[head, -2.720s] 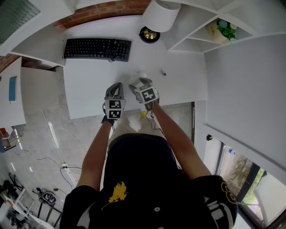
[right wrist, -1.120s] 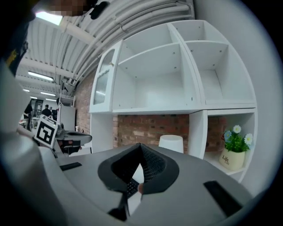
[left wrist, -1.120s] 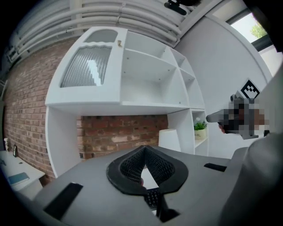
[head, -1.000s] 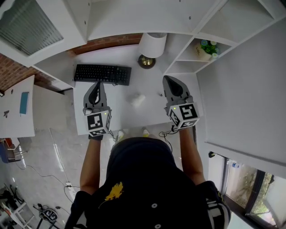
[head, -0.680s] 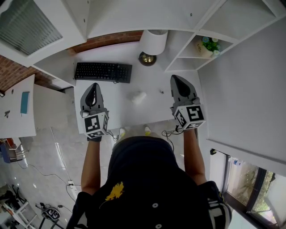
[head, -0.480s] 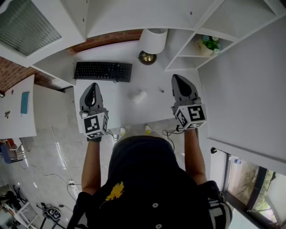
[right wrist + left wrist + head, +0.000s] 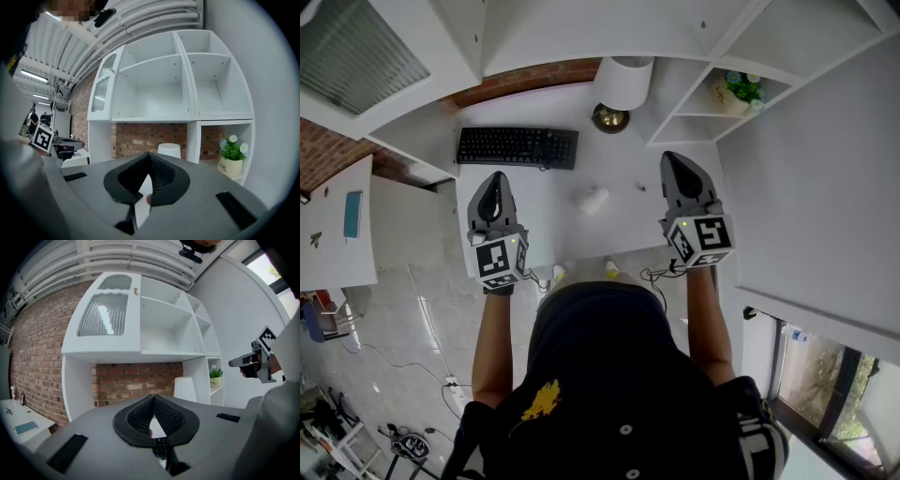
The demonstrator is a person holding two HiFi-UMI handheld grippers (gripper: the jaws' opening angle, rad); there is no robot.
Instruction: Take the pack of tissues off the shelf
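Note:
The pack of tissues [image 7: 592, 198], small and white, lies on the white desk [image 7: 553, 220] between my two grippers, touched by neither. My left gripper [image 7: 496, 177] is held up to its left, jaws closed together with nothing in them. To the pack's right my right gripper [image 7: 671, 157] is also shut and empty. In the left gripper view the left gripper [image 7: 152, 397] points at the white shelf unit [image 7: 161, 329], whose open compartments are bare. The right gripper [image 7: 149, 154] faces the same shelf unit [image 7: 154, 93] in the right gripper view.
A black keyboard [image 7: 517, 146] lies at the desk's back left. A white lamp [image 7: 624, 81] stands at the back. A potted plant [image 7: 744, 89] sits in the low right compartment, next to a white wall [image 7: 825, 187]. A small dark item [image 7: 642, 187] lies right of the pack.
Earlier both grippers were close together over the pack on the desk; now they are raised and wide apart, and the pack lies alone. Over the last second they have barely moved.

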